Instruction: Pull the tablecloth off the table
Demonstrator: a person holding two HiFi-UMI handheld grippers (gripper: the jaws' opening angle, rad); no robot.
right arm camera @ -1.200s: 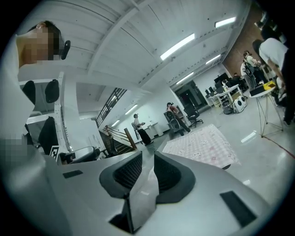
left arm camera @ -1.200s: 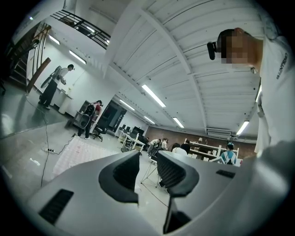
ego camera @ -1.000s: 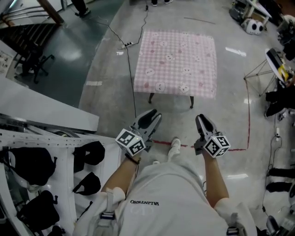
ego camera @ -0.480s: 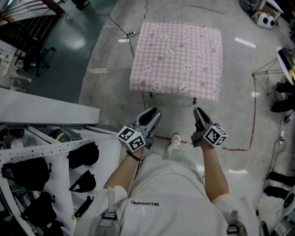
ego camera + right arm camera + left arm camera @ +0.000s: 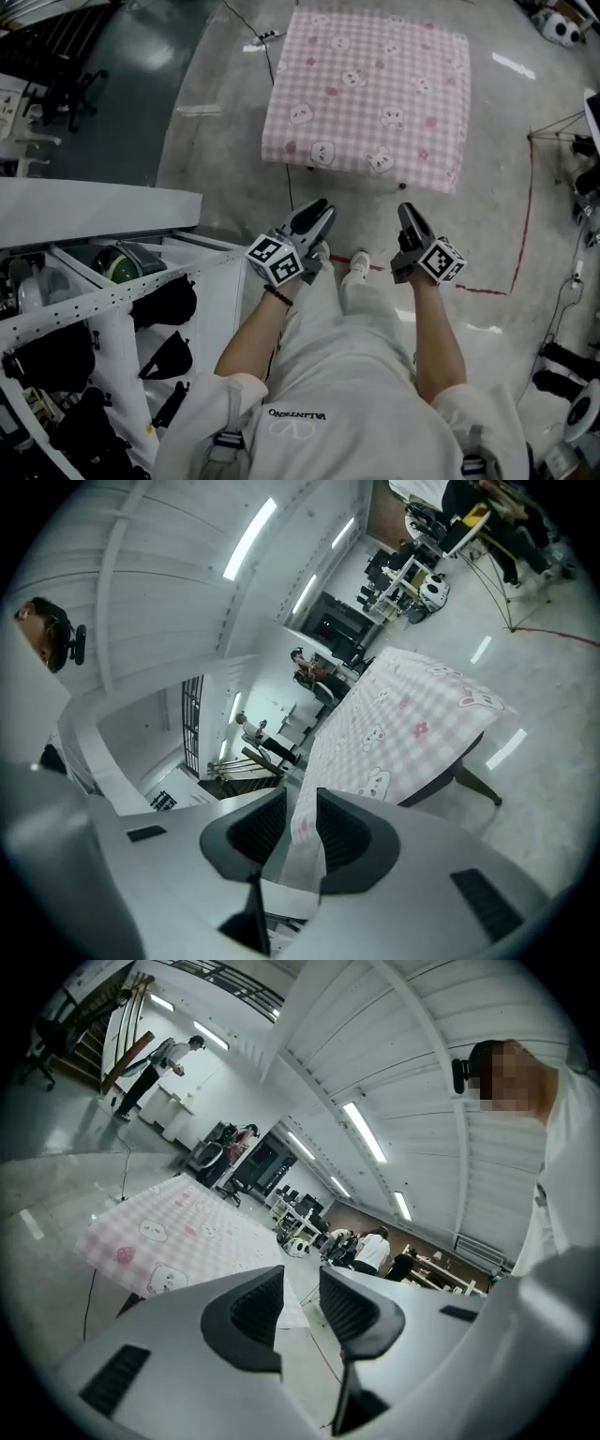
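Note:
A pink checked tablecloth (image 5: 370,89) with small animal prints covers a low table on dark legs, a step ahead of me on the floor. It hangs over the table's near edge. The left gripper view shows the tablecloth (image 5: 178,1232) at lower left, and the right gripper view shows the tablecloth (image 5: 403,714) at centre right. My left gripper (image 5: 317,217) and right gripper (image 5: 405,217) are held side by side in front of my body, short of the near edge. The left gripper (image 5: 300,1288) and the right gripper (image 5: 302,822) each show a narrow gap with nothing in it.
A white metal rack (image 5: 103,281) with dark gear on it stands close at my left. A red tape line (image 5: 487,291) crosses the floor by my feet. A black cable (image 5: 272,169) trails past the table's left side. People (image 5: 155,1063) stand far off.
I have walked closer to the table, which now looks larger and nearer. Both gripper views have tipped down from the ceiling toward the tablecloth. The jaws stand as before.

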